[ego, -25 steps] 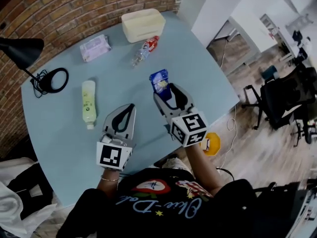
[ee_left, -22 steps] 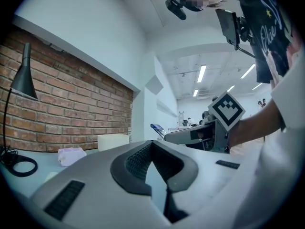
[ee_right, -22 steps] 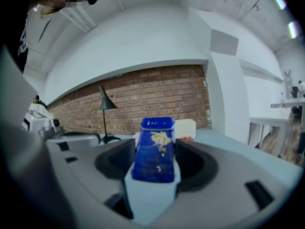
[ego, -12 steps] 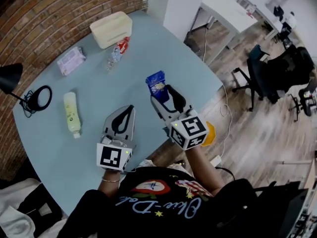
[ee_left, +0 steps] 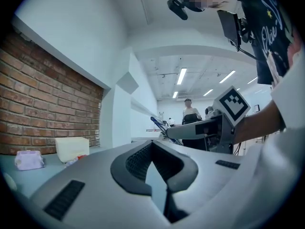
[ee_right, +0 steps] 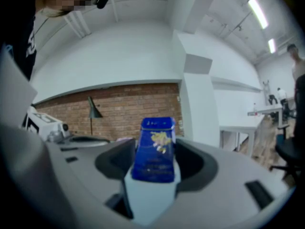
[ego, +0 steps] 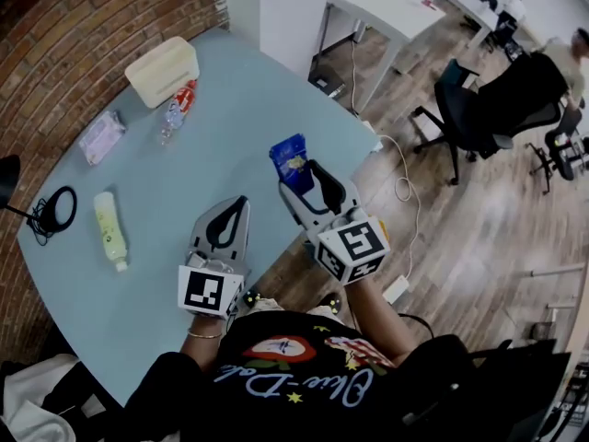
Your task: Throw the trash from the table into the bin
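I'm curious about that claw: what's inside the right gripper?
A blue snack packet, pinched between its jaws. The packet's lower end is covered by the right gripper.

Blue packet [ego: 290,153] upright in right hand-held gripper [ego: 299,173]

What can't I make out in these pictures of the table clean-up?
1. The bin: in no view at all.
2. Print on the blue packet: too small in the head view, blurred in the right gripper view; the right tongs cover its lower end.
3. Lamp: cut by the head view's left edge.
4. Label of the small bottle: too small in the head view.
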`<state>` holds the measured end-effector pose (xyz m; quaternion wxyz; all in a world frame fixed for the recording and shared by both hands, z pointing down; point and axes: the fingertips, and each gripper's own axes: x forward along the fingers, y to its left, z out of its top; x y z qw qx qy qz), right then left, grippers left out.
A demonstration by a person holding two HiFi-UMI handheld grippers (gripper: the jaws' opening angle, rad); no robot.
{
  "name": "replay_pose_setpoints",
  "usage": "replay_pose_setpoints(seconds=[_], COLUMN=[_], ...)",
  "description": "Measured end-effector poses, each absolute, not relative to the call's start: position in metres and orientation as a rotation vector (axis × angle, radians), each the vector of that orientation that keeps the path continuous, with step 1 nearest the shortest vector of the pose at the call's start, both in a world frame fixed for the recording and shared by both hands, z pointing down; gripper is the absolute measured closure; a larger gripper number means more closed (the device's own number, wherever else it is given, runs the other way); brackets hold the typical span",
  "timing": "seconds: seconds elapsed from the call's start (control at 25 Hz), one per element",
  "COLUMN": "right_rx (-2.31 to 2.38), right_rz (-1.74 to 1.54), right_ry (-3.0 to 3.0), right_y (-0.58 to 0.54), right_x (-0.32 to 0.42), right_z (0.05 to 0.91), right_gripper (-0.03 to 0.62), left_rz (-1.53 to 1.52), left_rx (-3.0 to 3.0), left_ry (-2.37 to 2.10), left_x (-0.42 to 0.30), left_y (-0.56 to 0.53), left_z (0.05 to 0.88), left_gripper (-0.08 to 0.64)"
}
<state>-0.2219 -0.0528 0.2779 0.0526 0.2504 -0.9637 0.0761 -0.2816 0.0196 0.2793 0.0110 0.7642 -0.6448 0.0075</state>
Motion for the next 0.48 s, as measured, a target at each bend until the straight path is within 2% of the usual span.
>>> replay_pose_setpoints(seconds=[0.48], right_rx=[1.034], right_rz=[0.227], right_ry=[-2.894], right_y=[-0.077], right_x=[-0.087], right_z=[0.263], right_gripper=[0.322], left_rz=[0.055], left_rx=[2.575], left_ry=[-1.775], left_x=[-0.156], left_y=[-0.015], left_z=[0.274], left_gripper=[0.549])
